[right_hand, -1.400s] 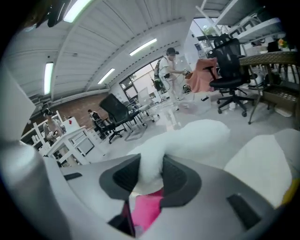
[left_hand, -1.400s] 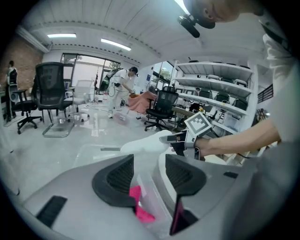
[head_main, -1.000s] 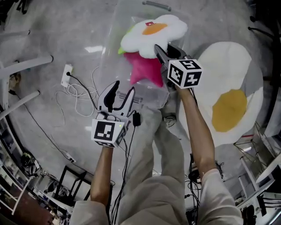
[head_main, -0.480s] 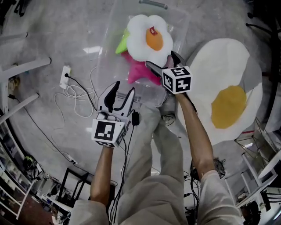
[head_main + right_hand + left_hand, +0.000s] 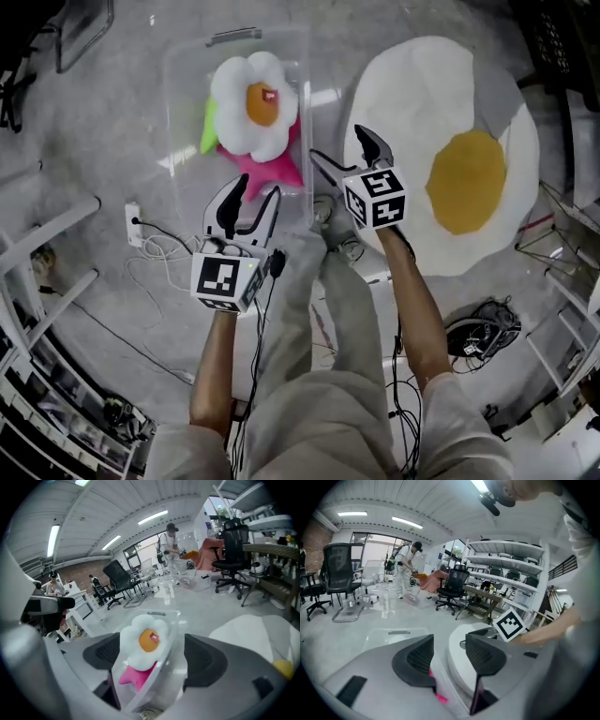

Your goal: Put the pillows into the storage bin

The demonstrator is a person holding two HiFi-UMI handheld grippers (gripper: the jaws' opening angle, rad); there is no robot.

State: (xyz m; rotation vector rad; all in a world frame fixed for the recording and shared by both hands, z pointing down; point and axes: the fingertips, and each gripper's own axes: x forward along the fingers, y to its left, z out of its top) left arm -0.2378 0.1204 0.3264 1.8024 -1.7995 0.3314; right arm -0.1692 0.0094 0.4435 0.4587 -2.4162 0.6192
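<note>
A clear storage bin point(image 5: 183, 84) stands on the grey floor. In it a white flower pillow point(image 5: 253, 114) lies on top of a pink star pillow point(image 5: 270, 169), with a green pillow point(image 5: 208, 131) showing at its left. A large fried-egg pillow point(image 5: 450, 150) lies on the floor to the right of the bin. My right gripper point(image 5: 345, 155) hangs between the bin and the egg pillow; its jaws have just been closing a little and stand open with nothing between them. My left gripper point(image 5: 253, 192) is open and empty at the bin's near edge. The flower pillow point(image 5: 143, 641) shows ahead in the right gripper view.
A power strip with white cable point(image 5: 136, 225) lies left of the bin, beside white frame legs point(image 5: 47, 225). A black cable bundle point(image 5: 483, 323) sits at the right. The person's shoes point(image 5: 333, 220) stand by the bin's near corner. Office chairs point(image 5: 340, 573) and shelves point(image 5: 506, 573) are farther off.
The right gripper let go of the flower pillow, which now lies in the bin on the pink star. Both grippers drew back from the bin, the right one toward the egg pillow.
</note>
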